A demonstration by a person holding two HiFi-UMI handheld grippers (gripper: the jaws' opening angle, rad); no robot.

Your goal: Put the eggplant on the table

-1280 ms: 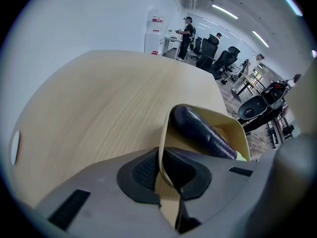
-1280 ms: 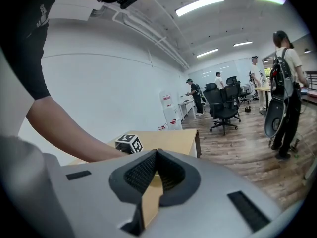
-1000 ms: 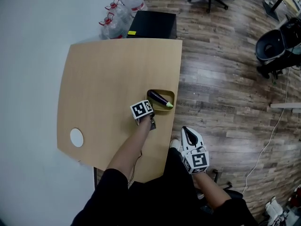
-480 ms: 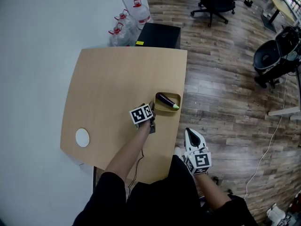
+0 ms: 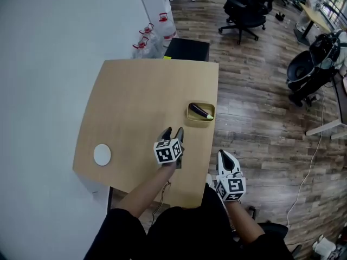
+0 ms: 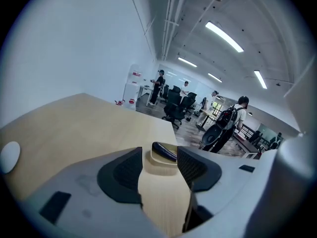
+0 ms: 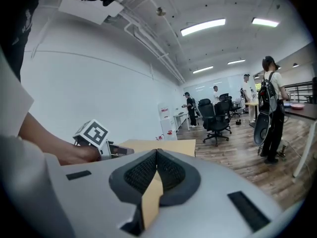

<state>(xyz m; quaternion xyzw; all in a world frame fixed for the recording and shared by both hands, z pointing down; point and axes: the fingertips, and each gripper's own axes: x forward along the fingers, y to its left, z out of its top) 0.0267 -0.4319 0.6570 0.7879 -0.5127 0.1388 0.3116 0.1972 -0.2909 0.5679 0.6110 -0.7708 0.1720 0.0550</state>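
The purple eggplant lies in a shallow yellow dish near the right edge of the light wooden table. My left gripper hangs above the table, short of the dish, its jaws open and empty. In the left gripper view the eggplant and dish show beyond the left gripper, framed by its jaws. My right gripper is off the table's right side, above the floor. In the right gripper view the right gripper has its jaws touching, with nothing between them.
A white round disc lies near the table's left front. A black box and water bottles stand behind the far edge. Office chairs and a black stroller are on the wooden floor; people stand beyond.
My left gripper has risen from beside the dish and drawn back toward the person, and its jaws have spread wider. The right gripper has lifted slightly. The eggplant stays in the dish.
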